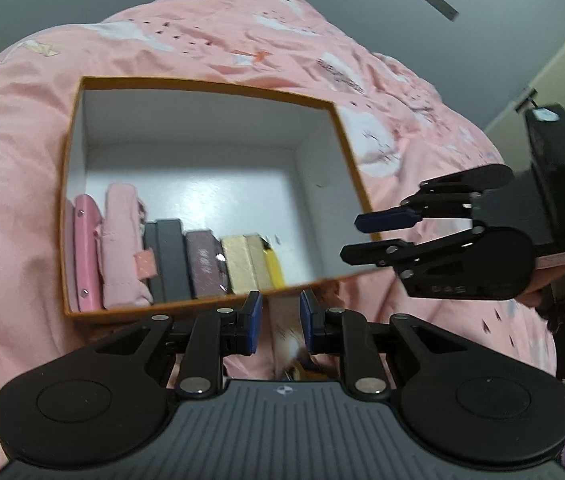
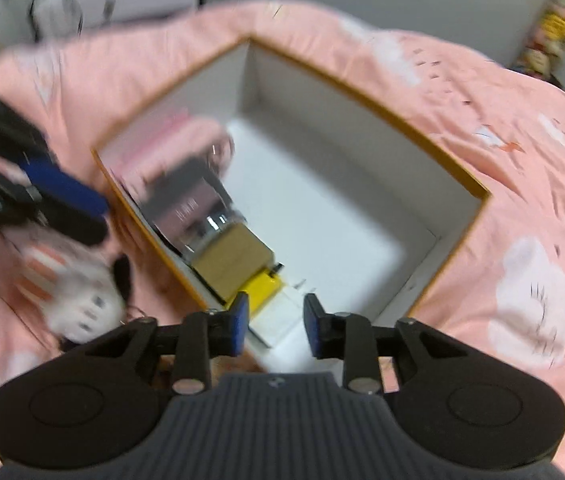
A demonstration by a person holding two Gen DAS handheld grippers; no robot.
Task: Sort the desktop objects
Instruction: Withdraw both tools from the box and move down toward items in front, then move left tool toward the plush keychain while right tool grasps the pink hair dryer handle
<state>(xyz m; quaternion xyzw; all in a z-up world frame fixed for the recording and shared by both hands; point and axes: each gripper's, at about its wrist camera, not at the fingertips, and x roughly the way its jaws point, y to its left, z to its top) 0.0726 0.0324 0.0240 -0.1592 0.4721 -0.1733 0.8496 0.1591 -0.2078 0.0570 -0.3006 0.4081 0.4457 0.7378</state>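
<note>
So there's an orange-edged box (image 1: 72, 152) with a white inside sitting on a pink bedspread (image 1: 210, 44), straight ahead of the left gripper (image 1: 280, 322); its blue pads are parted a bit with nothing between them, just bedspread and some blurry orange-white thing below; it hangs just short of the box's near wall. Along that near wall is a neat row standing on edge: pink case (image 1: 88, 248), pale pink pouch (image 1: 122, 244), dark grey box (image 1: 170, 260), mauve box (image 1: 206, 264), beige box (image 1: 242, 264), then a yellow item (image 1: 274, 270) at the end closest to the gripper's tips.

The right gripper (image 2: 275, 322) comes in from the left one's right side, over the box's near-right corner; fingers partly apart, empty; right below its tips are the yellow item (image 2: 264, 290) and a white piece (image 2: 278, 322) beside it, though that view is smeary. A striped plush toy (image 2: 78, 296) lies on the bedspread off to its left, outside the box, under the left gripper.
</note>
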